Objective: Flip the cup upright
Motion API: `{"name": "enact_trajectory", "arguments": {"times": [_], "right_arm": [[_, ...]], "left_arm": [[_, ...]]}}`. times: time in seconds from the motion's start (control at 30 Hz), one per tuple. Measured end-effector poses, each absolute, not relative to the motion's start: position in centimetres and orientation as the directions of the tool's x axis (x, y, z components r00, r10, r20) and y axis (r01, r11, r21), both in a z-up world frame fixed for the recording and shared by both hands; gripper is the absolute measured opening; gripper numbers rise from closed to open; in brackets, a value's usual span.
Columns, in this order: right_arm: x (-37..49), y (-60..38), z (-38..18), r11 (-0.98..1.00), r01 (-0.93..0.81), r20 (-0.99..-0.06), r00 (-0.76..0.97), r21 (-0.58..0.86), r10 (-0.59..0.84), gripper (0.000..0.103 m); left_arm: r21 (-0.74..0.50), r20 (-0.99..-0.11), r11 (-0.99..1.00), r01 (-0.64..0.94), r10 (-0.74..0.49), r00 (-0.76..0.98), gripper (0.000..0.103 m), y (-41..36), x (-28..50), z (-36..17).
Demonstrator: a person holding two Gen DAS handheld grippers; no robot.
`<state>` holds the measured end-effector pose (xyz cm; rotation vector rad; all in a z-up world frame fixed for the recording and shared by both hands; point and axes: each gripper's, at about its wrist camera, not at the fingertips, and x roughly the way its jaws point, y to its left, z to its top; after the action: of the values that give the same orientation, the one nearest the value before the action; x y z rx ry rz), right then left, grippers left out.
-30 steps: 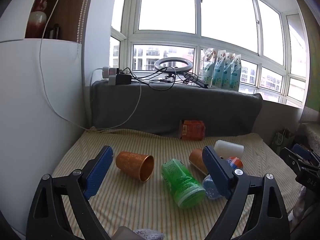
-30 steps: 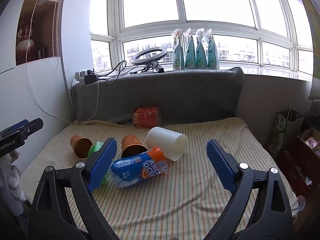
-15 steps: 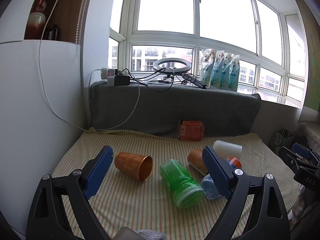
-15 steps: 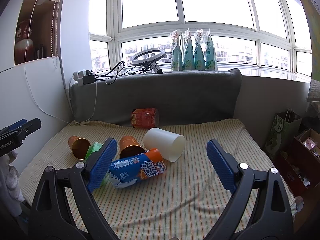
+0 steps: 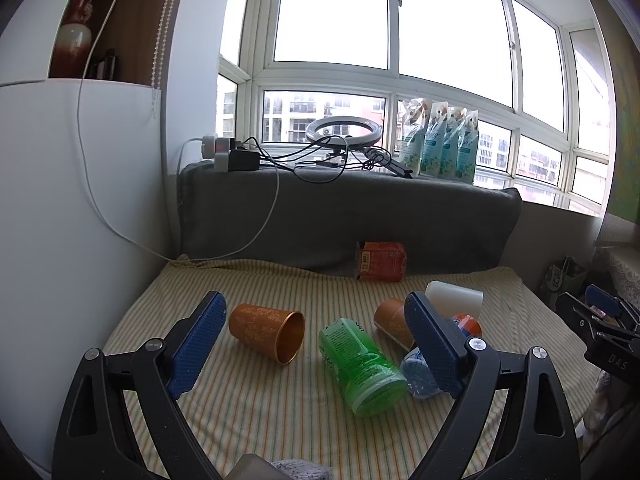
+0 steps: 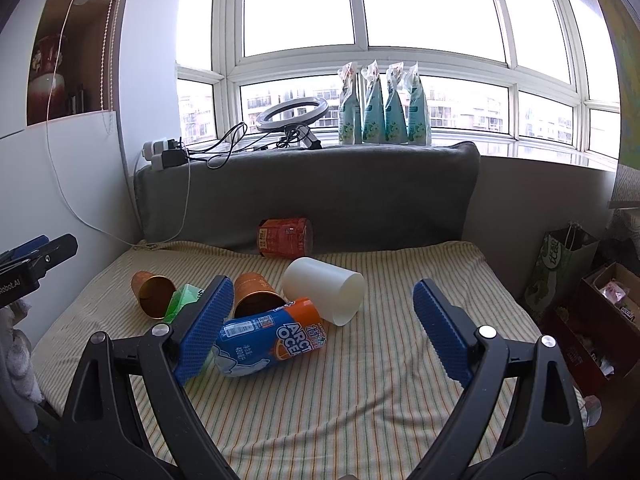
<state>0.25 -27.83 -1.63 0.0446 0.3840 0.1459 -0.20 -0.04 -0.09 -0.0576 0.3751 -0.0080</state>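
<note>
Drifted slightly nearer over the last second, both jaws spread and empty: left gripper facing copper cup, right gripper facing white cup; all cups still on sides, none grasped.

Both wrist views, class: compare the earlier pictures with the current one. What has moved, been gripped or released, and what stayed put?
Nothing was gripped or released. The left gripper and right gripper remain open and empty, drifting only slightly. The copper cup, white cup and green cup still lie on their sides.
</note>
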Motion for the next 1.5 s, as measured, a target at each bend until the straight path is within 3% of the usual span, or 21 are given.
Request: {"name": "enact_trajectory", "arguments": {"times": [0.7, 1.0, 1.27, 1.5], "right_arm": [[0.8, -27.5, -2.4, 0.989, -0.132, -0.385, 0.911, 0.068, 0.148, 0.093], [2.1, -27.1, -3.2, 0.987, -0.145, -0.413, 0.897, 0.065, 0.159, 0.093], [3.2, -26.5, -4.0, 0.983, -0.169, -0.431, 0.884, 0.068, 0.182, 0.093], [3.7, -26.2, -4.6, 0.981, -0.179, -0.439, 0.878, 0.071, 0.192, 0.094]], "left_arm": [[-0.050, -0.396, 0.999, 0.011, -0.030, 0.918, 0.091, 0.4, 0.4, -0.5], [-0.108, -0.491, 0.994, -0.002, -0.051, 0.870, 0.091, 3.1, 2.1, -1.6], [-0.234, -0.624, 0.970, -0.063, -0.101, 0.775, 0.091, 6.6, 5.0, -3.2], [-0.562, -0.701, 0.780, -0.273, -0.275, 0.658, 0.091, 11.4, 10.2, -6.0]]}}
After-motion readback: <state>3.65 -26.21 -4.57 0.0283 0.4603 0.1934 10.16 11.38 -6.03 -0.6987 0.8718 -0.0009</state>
